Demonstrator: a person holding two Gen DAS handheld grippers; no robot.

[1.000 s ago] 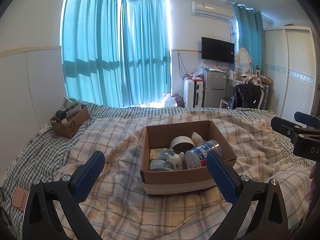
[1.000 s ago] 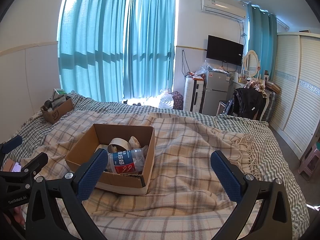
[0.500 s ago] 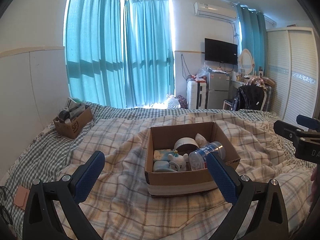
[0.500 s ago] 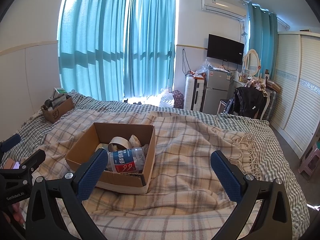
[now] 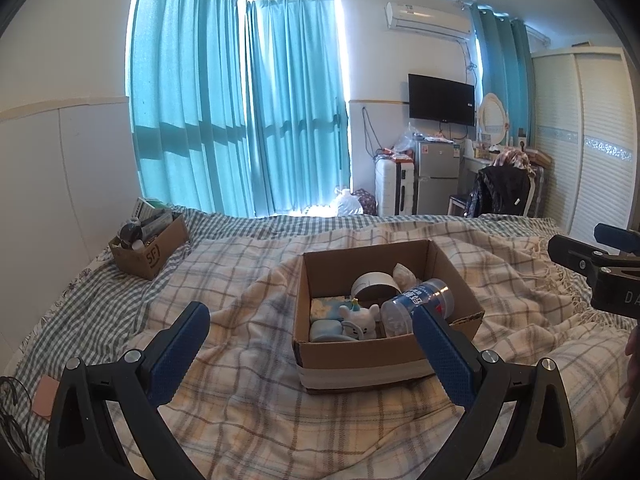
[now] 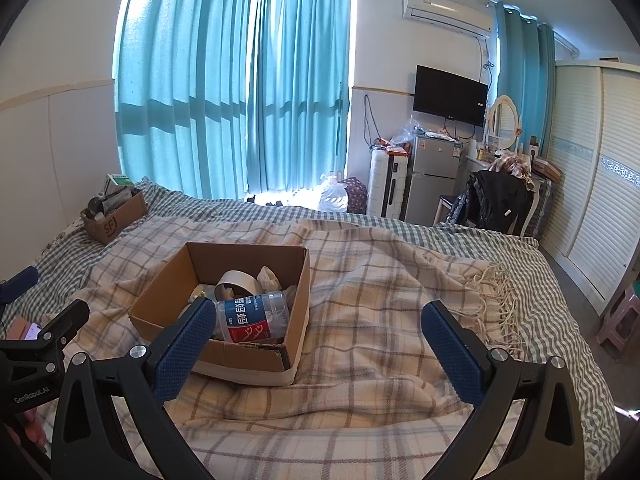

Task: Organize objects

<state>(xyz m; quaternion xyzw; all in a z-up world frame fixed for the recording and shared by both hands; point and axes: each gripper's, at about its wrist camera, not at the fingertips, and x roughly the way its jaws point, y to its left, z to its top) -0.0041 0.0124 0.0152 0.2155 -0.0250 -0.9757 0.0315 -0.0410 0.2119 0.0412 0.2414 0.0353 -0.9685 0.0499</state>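
Note:
An open cardboard box (image 5: 360, 354) sits on the plaid blanket in the middle of the bed; it also shows in the right wrist view (image 6: 160, 292). Inside lie a clear bottle with a blue label (image 5: 420, 304), a roll of tape (image 5: 374, 284), a white cat figure (image 5: 360, 320) and a light blue item (image 5: 326, 330). The bottle (image 6: 252, 316) and tape (image 6: 234, 282) show in the right wrist view too. My left gripper (image 5: 310, 352) is open and empty, just short of the box. My right gripper (image 6: 320, 344) is open and empty, to the right of the box.
A smaller cardboard box (image 5: 150, 246) filled with items stands at the bed's far left, near the wall. A pink card (image 5: 44, 398) and a cable lie at the near left edge. Beyond the bed are a fridge (image 6: 434, 176), a suitcase, a chair and a wardrobe.
Both views have shifted slightly; the box sits a little further right in the left wrist view. Both grippers remain open and empty.

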